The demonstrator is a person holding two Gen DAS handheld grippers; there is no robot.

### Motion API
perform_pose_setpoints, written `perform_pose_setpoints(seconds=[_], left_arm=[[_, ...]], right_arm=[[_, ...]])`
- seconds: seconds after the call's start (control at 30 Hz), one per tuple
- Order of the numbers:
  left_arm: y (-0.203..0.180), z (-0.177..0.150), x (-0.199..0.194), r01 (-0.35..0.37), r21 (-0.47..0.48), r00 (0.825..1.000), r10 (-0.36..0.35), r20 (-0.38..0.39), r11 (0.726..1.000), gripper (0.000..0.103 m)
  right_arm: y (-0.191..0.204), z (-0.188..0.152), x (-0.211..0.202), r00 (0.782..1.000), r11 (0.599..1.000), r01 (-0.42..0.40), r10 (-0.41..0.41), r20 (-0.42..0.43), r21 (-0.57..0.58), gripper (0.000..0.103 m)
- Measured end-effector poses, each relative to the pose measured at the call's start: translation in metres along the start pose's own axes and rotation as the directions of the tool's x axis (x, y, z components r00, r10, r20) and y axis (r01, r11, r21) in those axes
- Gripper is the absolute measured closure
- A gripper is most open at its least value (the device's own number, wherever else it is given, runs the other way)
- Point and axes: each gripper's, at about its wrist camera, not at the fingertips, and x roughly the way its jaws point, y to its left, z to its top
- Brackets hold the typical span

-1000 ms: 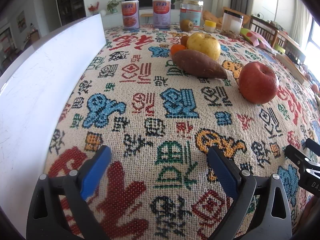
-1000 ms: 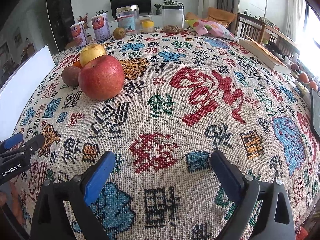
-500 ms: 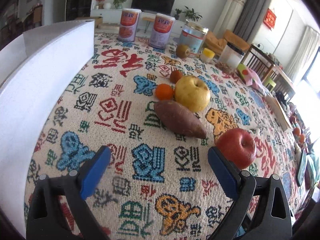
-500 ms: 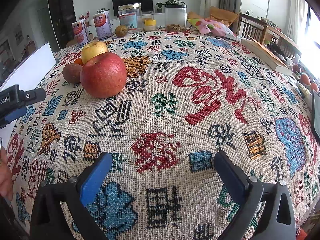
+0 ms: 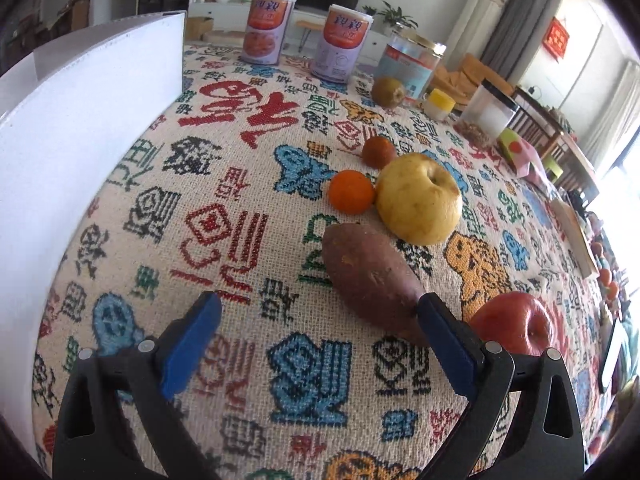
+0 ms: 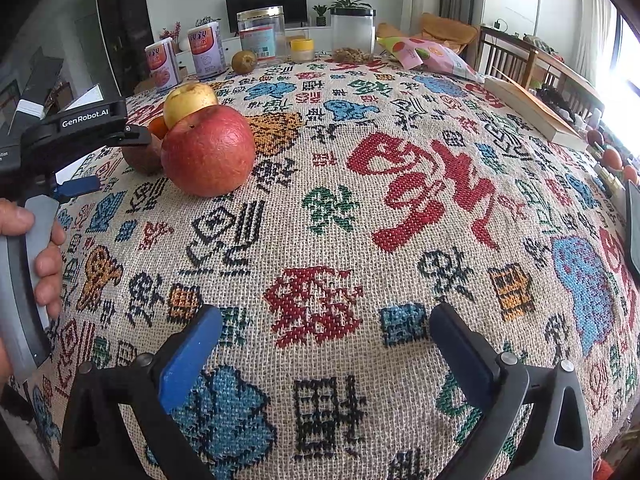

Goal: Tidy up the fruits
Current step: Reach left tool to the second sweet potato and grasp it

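Left gripper (image 5: 318,314) looks to be on approach to the fruit cluster mid-table, jaws wide apart, nothing between them. Likely first pick is the sweet potato (image 5: 370,276): it lies just ahead of the right finger, whose tip overlaps its near end in the left wrist view, so the gripper sits off to one side of it. Best to shift across until the potato is centred between the fingers, grab across its narrow width, not lengthwise, and come down steep. Yellow apple (image 5: 419,198) and orange (image 5: 351,192) touch each other just beyond the potato; red apple (image 6: 208,151) sits nearer the table's front edge. Right gripper (image 6: 326,330) jaws have just been opening, now fully spread over bare tablecloth (image 6: 400,200), nothing in them, fruit well off to its left.
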Motion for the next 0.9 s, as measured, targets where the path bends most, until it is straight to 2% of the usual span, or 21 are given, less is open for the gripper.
perform_pose_setpoints(seconds=[0.07, 0.1, 0.23, 0.27, 0.33, 0.43, 0.5, 0.67, 0.7, 0.73, 0.77, 0.8, 0.83, 0.9], left_arm=[[0.014, -0.012, -0.012, -0.090, 0.024, 0.996, 0.090, -0.008, 0.996, 0.005], [0.022, -0.018, -0.018, -0.105, 0.028, 0.994, 0.106, -0.010, 0.994, 0.005], [0.044, -0.036, -0.042, -0.094, 0.013, 0.996, 0.094, 0.007, 0.995, 0.005], [0.044, -0.037, -0.045, -0.080, 0.011, 0.997, 0.079, 0.010, 0.997, 0.005], [0.042, -0.035, -0.047, -0.007, -0.010, 1.000, 0.007, -0.002, 1.000, 0.005], [0.025, -0.025, -0.034, 0.078, -0.042, 0.996, -0.080, -0.045, 0.996, 0.005], [0.009, -0.016, -0.020, 0.093, -0.036, 0.995, -0.095, -0.042, 0.995, 0.005], [-0.017, 0.002, 0.014, -0.014, 0.019, 1.000, 0.014, -0.026, 1.000, 0.006], [-0.019, 0.003, 0.016, -0.027, 0.049, 0.999, 0.028, -0.021, 0.998, 0.009], [-0.021, 0.002, 0.016, -0.023, 0.077, 0.999, 0.024, -0.021, 0.997, 0.024], [-0.023, 0.000, 0.013, -0.007, 0.113, 1.000, 0.009, -0.011, 0.994, 0.031], [-0.023, -0.002, 0.011, 0.011, 0.143, 1.000, -0.008, -0.017, 0.990, 0.047], [-0.023, -0.004, 0.009, 0.021, 0.169, 1.000, -0.017, -0.027, 0.985, 0.055], [-0.019, -0.008, 0.003, 0.041, 0.202, 0.998, -0.030, -0.054, 0.978, 0.063]], right_arm=[[0.000, 0.000, 0.000, 1.000, 1.000, -0.001, 0.001, 0.000, 0.001, 0.000], [0.000, 0.000, 0.000, 1.000, 1.000, -0.001, 0.001, 0.000, 0.000, 0.000], [0.000, 0.000, 0.000, 1.000, 1.000, 0.000, 0.000, 0.000, 0.000, 0.000], [0.000, 0.000, 0.000, 1.000, 1.000, 0.000, 0.000, 0.000, 0.000, 0.000], [0.000, 0.000, 0.000, 1.000, 1.000, 0.000, 0.000, 0.000, 0.000, 0.000], [0.000, 0.000, 0.000, 1.000, 1.000, 0.000, 0.000, 0.000, 0.000, 0.000], [0.000, 0.000, 0.000, 1.000, 1.000, -0.001, 0.001, 0.000, 0.000, 0.000], [0.000, 0.000, 0.000, 1.000, 1.000, -0.001, 0.001, 0.000, 0.000, 0.000], [0.000, 0.000, 0.000, 1.000, 1.000, -0.001, 0.001, 0.000, 0.000, 0.000], [0.000, -0.001, -0.001, 1.000, 1.000, -0.001, 0.001, 0.000, 0.000, 0.000], [-0.001, 0.000, 0.000, 1.000, 1.000, -0.002, 0.002, 0.001, 0.000, 0.000], [0.000, 0.000, 0.000, 1.000, 1.000, -0.002, 0.002, 0.001, 0.001, 0.000], [-0.001, 0.000, -0.001, 1.000, 1.000, -0.002, 0.002, 0.001, 0.001, 0.000], [0.000, 0.000, 0.000, 1.000, 1.000, -0.001, 0.001, 0.000, 0.001, 0.000]])
